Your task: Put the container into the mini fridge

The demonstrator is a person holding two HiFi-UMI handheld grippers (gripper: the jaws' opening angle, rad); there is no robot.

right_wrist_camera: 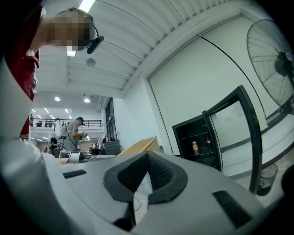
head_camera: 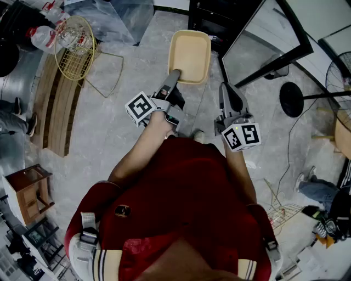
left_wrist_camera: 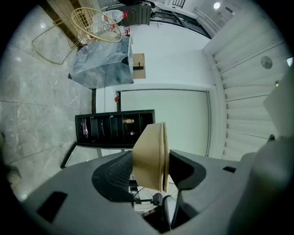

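Observation:
In the head view a beige rectangular container is held out in front of me, edge gripped by my left gripper. The left gripper view shows its rim pinched between the two pads, left gripper shut on it. The black mini fridge stands just ahead, its glass door swung open to the right. Bottles sit on its shelves. My right gripper hangs beside the door, jaws shut with nothing between them. The container's side peeks over them, the fridge beyond.
A yellow wire basket with plastic bottles stands at far left near a wooden bench. A fan's round base and pole stand right of the door. A small wooden table is at lower left. A person stands far off.

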